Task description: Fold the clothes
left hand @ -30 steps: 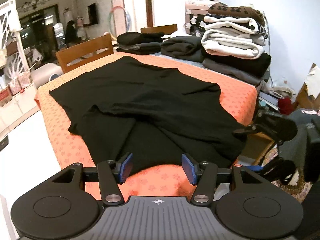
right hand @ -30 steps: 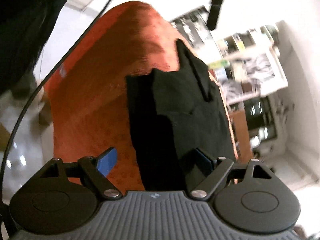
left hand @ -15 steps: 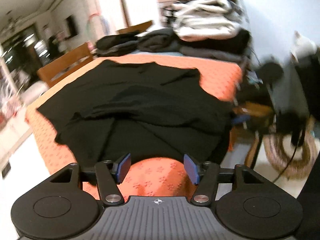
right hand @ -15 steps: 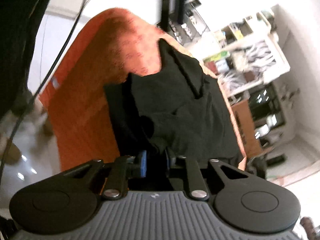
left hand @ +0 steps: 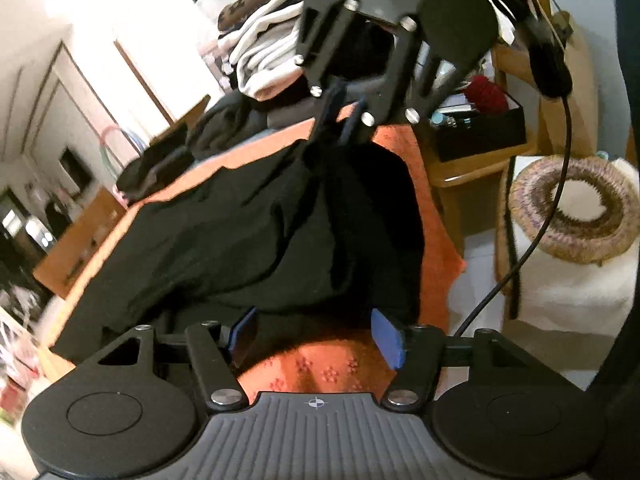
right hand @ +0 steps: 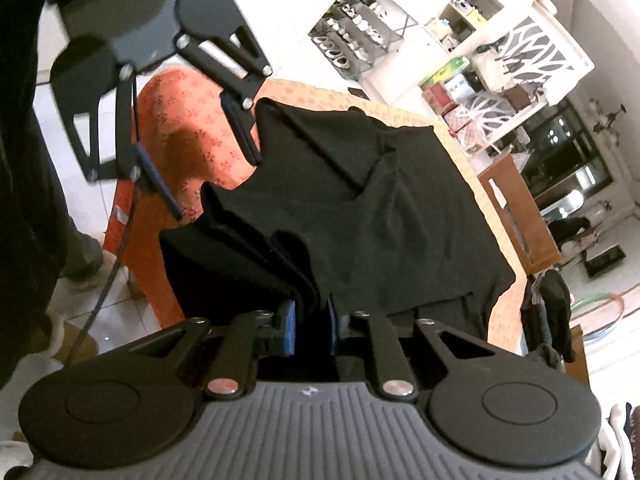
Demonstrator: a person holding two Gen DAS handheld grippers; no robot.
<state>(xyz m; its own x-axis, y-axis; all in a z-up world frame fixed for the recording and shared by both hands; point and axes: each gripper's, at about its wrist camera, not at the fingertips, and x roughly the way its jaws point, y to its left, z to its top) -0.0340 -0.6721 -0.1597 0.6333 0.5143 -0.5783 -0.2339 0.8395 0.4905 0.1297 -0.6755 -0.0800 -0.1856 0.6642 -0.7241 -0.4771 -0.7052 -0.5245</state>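
One black garment (left hand: 248, 232) lay spread on the table with the orange flowered cloth (left hand: 328, 368), and two grippers worked on it. At the far end of the table stood one tall stack of folded clothes (left hand: 264, 52) and some dark folded pieces (left hand: 188, 148) whose number I could not count. The right gripper (right hand: 310, 326) was clenched on a bunched fold at the garment's edge, and the cloth hid most of its blue pads. The left gripper (left hand: 316, 334) had its jaws apart; they had just been opening wider, with the near hem of the garment between the fingers and no pad pressing on it. The picture edges were blurred.
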